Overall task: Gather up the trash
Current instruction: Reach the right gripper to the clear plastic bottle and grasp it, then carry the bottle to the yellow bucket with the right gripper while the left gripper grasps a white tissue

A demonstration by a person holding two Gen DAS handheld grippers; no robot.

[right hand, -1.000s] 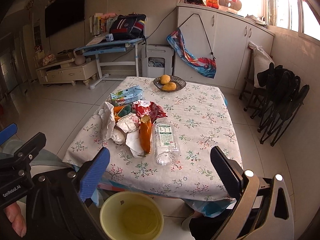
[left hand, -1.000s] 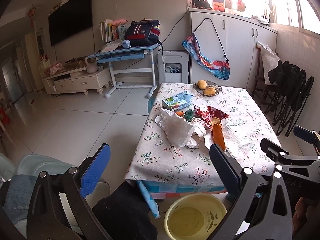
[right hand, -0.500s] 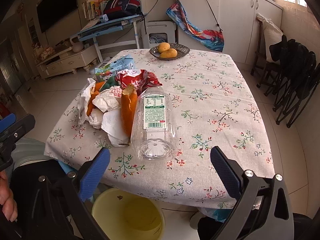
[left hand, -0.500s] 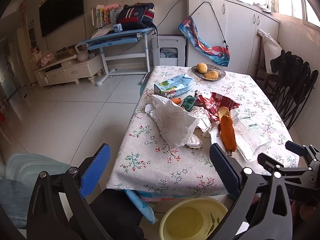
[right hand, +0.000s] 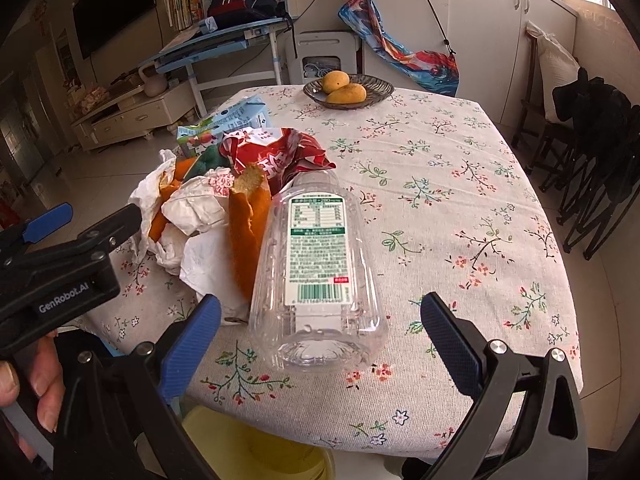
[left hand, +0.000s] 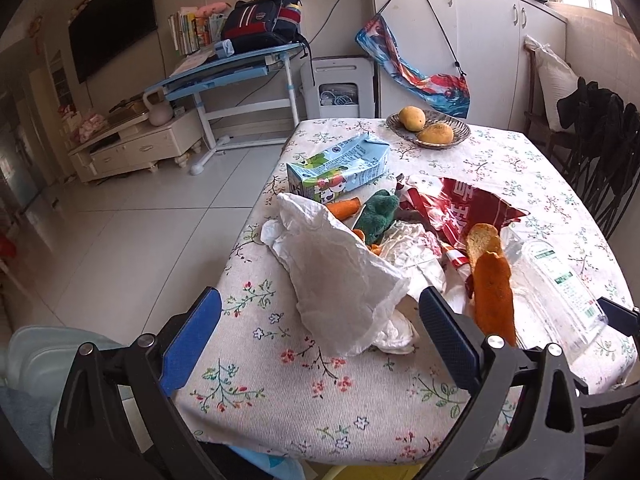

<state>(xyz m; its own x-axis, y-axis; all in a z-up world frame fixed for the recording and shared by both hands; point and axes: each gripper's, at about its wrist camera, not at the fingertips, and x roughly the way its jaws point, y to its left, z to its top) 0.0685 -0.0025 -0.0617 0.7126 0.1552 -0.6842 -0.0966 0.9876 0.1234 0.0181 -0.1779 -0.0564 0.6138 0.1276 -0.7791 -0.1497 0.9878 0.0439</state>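
Note:
A pile of trash lies on the floral table (left hand: 304,408): a white plastic bag (left hand: 340,280), orange peel (left hand: 492,292), a red wrapper (left hand: 464,208), a milk carton (left hand: 340,168) and a clear empty bottle (right hand: 320,264). My left gripper (left hand: 320,340) is open, its fingers on either side of the white bag's near end. My right gripper (right hand: 320,344) is open around the bottle's base. The bottle also shows in the left wrist view (left hand: 556,288). A yellow bin (right hand: 256,452) stands under the table's near edge.
A dish with two mangoes (right hand: 346,88) sits at the table's far side. Dark folding chairs (right hand: 596,160) stand to the right. A blue desk (left hand: 224,72) and a TV cabinet (left hand: 136,144) stand across the tiled floor on the left.
Both grippers have moved forward and down over the table's near edge. The trash pile and the bottle now lie between their open fingers. The bin has slipped almost out of view below.

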